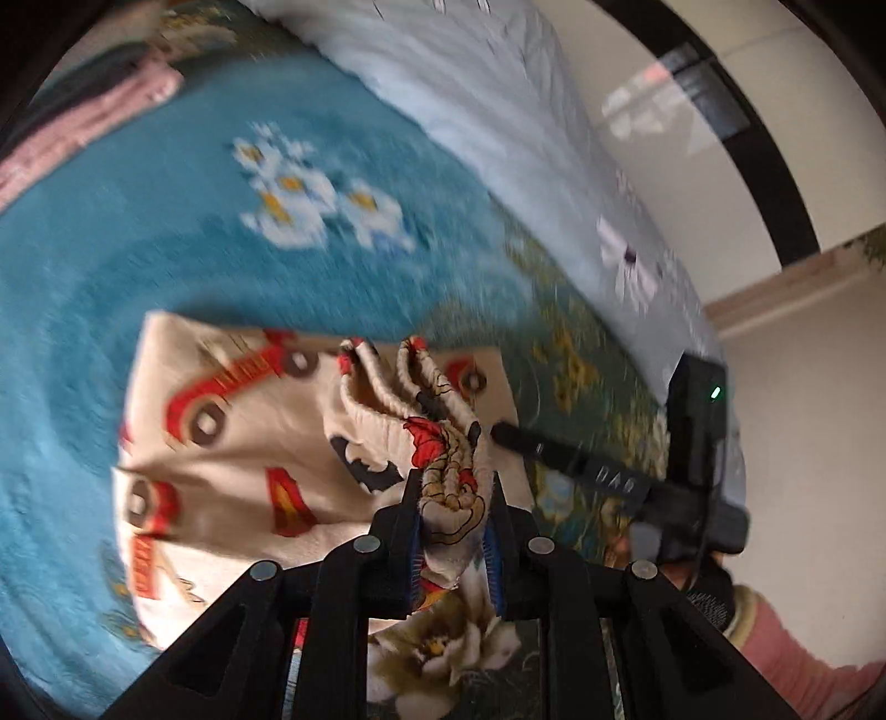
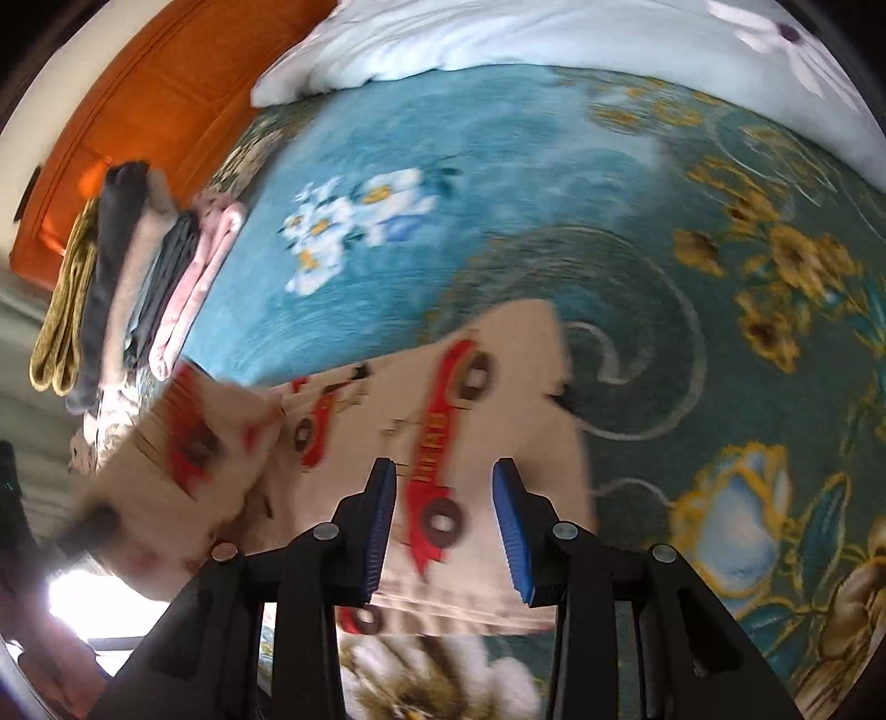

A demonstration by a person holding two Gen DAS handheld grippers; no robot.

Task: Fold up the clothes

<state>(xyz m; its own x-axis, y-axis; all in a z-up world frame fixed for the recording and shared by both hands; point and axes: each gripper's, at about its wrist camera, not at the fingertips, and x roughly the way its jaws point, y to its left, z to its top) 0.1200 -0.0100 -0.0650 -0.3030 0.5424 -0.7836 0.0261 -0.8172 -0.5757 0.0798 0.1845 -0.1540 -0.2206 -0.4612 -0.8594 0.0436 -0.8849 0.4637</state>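
Observation:
A cream garment with red car prints (image 1: pixel 232 443) lies on a blue flowered bedspread (image 1: pixel 166 232). My left gripper (image 1: pixel 455 493) is shut on a bunched, elastic edge of the garment and holds it lifted above the flat part. My right gripper shows in the left wrist view (image 1: pixel 501 432) as a black finger just right of the bunched edge. In the right wrist view my right gripper (image 2: pixel 446 487) is open and empty, hovering over the flat garment (image 2: pixel 443 399). The left gripper is a dark blur at the left edge there.
A stack of folded clothes (image 2: pixel 127 277) stands at the left by an orange headboard (image 2: pixel 155 99). A pale duvet (image 2: pixel 554 39) lies across the far side of the bed. A white wall and a dark frame (image 1: pixel 775 166) are on the right.

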